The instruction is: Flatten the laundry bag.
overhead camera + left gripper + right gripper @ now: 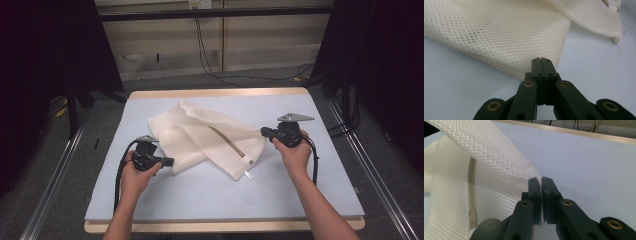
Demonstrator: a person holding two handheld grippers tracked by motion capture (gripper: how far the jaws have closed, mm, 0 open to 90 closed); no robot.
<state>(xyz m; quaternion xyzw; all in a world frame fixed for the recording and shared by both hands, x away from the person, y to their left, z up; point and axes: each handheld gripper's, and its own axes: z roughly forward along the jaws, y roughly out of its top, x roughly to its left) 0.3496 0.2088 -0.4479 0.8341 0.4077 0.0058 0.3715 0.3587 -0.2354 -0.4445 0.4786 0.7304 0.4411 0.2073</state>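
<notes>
Pale blue tabletop carries a white mesh bag in the middle. My left claw is closed on its near corner, right claw pinches the opposite edge. Risk: thin mesh slips out w/ uneven pull, or zipper snags.

The cream-white mesh laundry bag shows a fine honeycomb weave of small holes, crossed by a tan zipper strip and a white tag. The pale blue-grey bench top is plain, edged in light wood. Both pairs of matt black tongs carry brass-coloured rivets.
</notes>
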